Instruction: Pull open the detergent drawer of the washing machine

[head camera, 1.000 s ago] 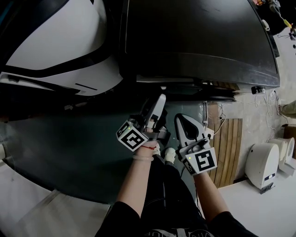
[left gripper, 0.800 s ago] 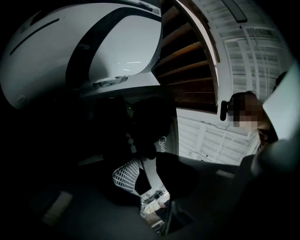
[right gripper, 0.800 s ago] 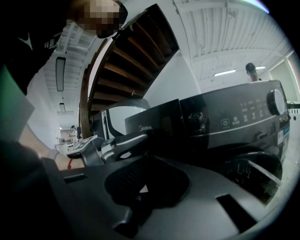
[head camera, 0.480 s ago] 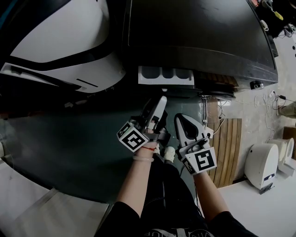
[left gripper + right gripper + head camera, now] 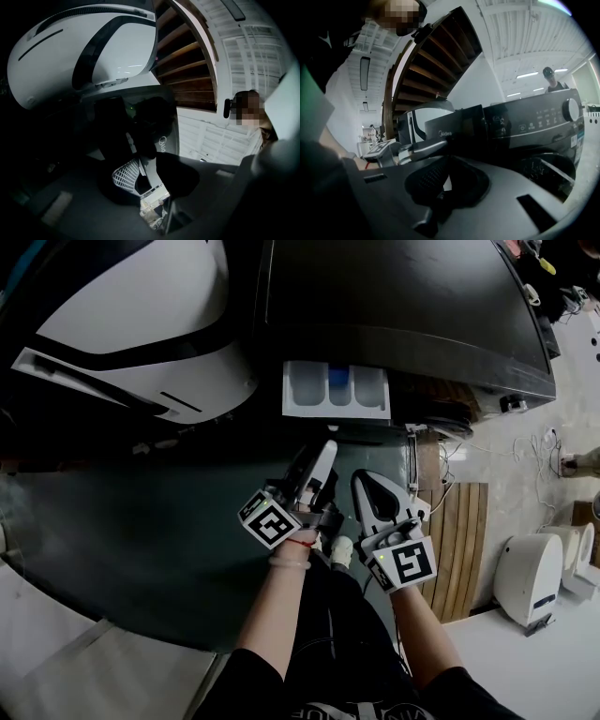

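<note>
The black washing machine (image 5: 403,306) fills the top of the head view. Its white detergent drawer (image 5: 336,390) stands pulled out, its compartments showing. My left gripper (image 5: 326,448) reaches up under the drawer's dark front panel and is shut on it. In the left gripper view that dark panel (image 5: 150,122) sits between the jaws of the left gripper (image 5: 143,164). The right gripper view shows the same panel (image 5: 457,124) held by a left finger (image 5: 419,149). My right gripper (image 5: 361,482) hangs beside it, lower, shut and holding nothing, also seen as the right gripper (image 5: 445,180).
A white curved appliance (image 5: 122,334) stands left of the machine. A slatted wooden board (image 5: 464,531) and a white device (image 5: 534,573) lie at the right. A wooden staircase (image 5: 426,61) rises behind, and a person (image 5: 553,77) stands behind the machine.
The drawer has slid out of the machine: first flush, then partly out, now with its compartments fully in sight. The left gripper has drawn back with it. The right gripper shifted slightly.
</note>
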### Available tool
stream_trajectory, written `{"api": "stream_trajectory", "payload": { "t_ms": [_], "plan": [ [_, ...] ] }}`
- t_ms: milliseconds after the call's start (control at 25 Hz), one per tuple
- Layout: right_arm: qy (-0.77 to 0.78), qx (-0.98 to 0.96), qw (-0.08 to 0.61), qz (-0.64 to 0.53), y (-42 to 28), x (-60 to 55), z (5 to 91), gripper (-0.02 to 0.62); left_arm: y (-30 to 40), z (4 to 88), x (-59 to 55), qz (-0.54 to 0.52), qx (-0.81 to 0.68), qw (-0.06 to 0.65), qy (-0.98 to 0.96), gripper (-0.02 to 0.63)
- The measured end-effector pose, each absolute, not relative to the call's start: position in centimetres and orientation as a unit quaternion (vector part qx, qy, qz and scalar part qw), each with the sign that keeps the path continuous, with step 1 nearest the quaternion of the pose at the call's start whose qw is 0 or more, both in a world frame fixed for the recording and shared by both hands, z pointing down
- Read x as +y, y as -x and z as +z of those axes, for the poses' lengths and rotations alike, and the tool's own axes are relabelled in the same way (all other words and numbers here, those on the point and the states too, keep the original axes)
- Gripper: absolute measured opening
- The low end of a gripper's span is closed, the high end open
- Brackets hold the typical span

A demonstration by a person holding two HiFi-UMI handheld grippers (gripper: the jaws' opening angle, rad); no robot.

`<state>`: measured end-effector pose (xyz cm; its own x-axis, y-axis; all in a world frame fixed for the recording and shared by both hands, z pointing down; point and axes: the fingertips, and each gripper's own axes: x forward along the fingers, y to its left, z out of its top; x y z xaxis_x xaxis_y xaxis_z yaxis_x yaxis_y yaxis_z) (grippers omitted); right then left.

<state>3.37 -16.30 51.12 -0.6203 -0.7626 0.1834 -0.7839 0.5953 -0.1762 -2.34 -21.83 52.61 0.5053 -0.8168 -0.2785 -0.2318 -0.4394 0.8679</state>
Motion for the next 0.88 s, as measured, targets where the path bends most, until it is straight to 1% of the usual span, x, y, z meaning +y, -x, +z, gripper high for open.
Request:
{"api": "stream_trajectory", "payload": {
  "t_ms": [880],
  "plan": [
    [-0.428,-0.895,0.036,0.117,-4.5,-12.3,50.5,0.014,2.0,52.8,-17.0,-0.373,-0.352,0.401,-0.759,0.118]
  ]
}}
